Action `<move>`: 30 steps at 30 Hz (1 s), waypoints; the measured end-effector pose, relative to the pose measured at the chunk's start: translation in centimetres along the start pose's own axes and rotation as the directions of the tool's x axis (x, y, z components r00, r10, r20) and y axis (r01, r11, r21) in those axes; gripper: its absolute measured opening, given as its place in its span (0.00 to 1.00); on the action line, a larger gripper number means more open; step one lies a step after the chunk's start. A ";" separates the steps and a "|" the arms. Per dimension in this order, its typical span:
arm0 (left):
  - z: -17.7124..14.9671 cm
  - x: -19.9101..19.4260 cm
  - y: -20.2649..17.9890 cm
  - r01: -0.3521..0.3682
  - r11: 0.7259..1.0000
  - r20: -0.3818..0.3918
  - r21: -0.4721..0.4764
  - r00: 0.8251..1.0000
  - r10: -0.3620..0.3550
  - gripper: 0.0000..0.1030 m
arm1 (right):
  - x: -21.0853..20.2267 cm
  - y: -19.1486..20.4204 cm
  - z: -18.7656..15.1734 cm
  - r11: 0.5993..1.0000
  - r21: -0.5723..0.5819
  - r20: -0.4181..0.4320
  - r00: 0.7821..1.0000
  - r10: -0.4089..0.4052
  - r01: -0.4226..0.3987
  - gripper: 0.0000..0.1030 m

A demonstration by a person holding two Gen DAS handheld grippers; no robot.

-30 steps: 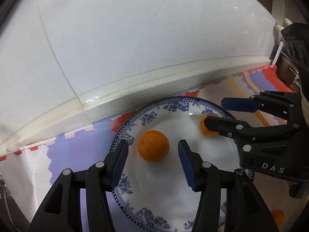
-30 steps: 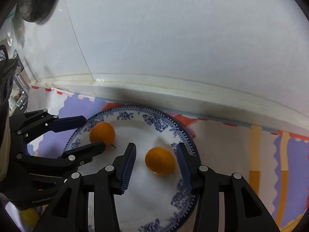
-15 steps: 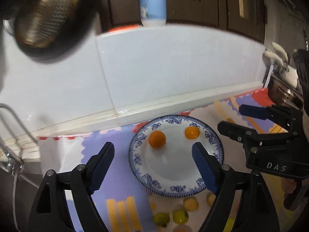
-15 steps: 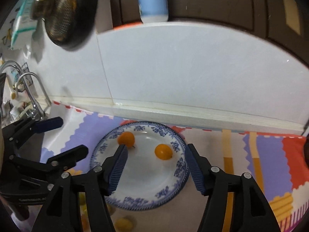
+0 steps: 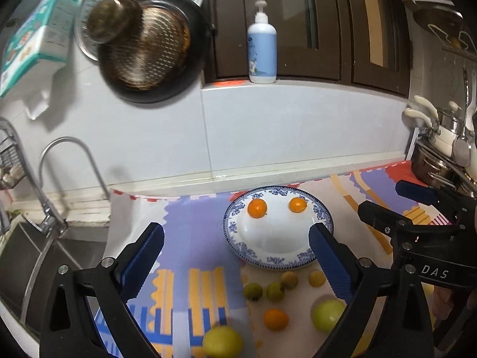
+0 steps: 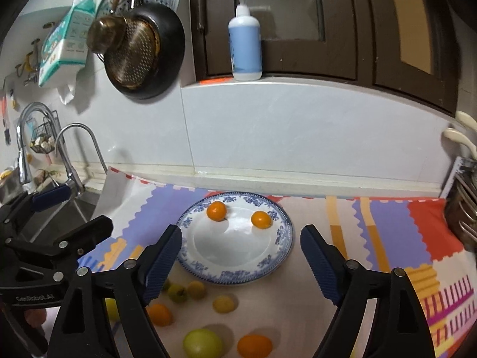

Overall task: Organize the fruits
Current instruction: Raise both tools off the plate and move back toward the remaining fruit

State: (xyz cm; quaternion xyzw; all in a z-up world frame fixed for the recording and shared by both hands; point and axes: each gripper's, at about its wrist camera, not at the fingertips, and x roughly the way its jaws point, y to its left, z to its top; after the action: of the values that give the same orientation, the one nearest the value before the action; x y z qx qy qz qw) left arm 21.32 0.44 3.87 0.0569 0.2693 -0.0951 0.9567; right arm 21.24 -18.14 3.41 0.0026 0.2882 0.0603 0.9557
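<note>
Both grippers, left (image 5: 235,250) and right (image 6: 241,252), hang spread and empty above the mat (image 5: 190,208), jaws having just been opening. Two oranges (image 5: 257,208) sit apart at the far side of the plate (image 5: 277,264), likely leaving room for the loose fruits (image 6: 195,291) near its front rim.

A blue soap bottle (image 5: 262,46) stands on the window ledge; a dark pan (image 5: 149,53) hangs on the wall above the faucet (image 5: 68,173) at the table's left edge.
</note>
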 end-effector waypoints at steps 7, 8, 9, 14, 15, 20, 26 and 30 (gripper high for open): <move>-2.5 -3.1 0.9 -0.040 0.999 0.008 -0.027 0.999 0.040 0.97 | -2.8 1.9 -1.7 1.000 -0.025 0.010 1.000 0.010 -0.010 0.80; -2.9 -3.4 1.2 -0.041 0.999 0.007 -0.036 0.999 0.042 0.97 | -3.0 2.2 -1.9 1.000 -0.031 0.014 1.000 0.005 -0.005 0.80; -3.3 -3.7 1.4 -0.042 0.998 0.002 -0.045 0.999 0.042 0.97 | -3.5 2.6 -2.2 0.999 -0.041 0.020 1.000 -0.002 0.003 0.80; -5.4 -4.5 2.2 -0.058 0.997 -0.020 -0.059 0.998 0.057 0.97 | -4.6 4.0 -3.6 0.997 -0.076 0.037 0.999 -0.025 0.027 0.80; -5.9 -4.6 2.3 -0.061 0.996 -0.026 -0.060 0.998 0.059 0.97 | -4.7 4.2 -3.9 0.996 -0.080 0.037 0.999 -0.027 0.030 0.80; -7.8 -5.1 2.8 -0.088 0.995 -0.042 -0.056 0.995 0.086 0.97 | -5.2 5.3 -5.3 0.994 -0.097 0.031 0.999 -0.038 0.041 0.80; -9.7 -5.0 3.1 -0.104 0.994 -0.054 -0.028 0.993 0.103 0.97 | -4.7 6.4 -7.6 0.991 -0.123 -0.017 0.999 -0.048 0.045 0.80; -10.8 -4.3 3.0 -0.098 0.995 -0.075 -0.006 0.992 0.097 0.96 | -4.0 6.6 -8.9 0.990 -0.132 -0.058 0.996 -0.061 0.053 0.80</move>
State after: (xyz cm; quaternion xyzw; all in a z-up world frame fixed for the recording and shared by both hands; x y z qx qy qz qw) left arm 12.91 5.77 -2.83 0.0687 0.3024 -0.0447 0.9496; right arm 12.27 -12.28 -1.59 -0.0701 0.3130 0.0519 0.9457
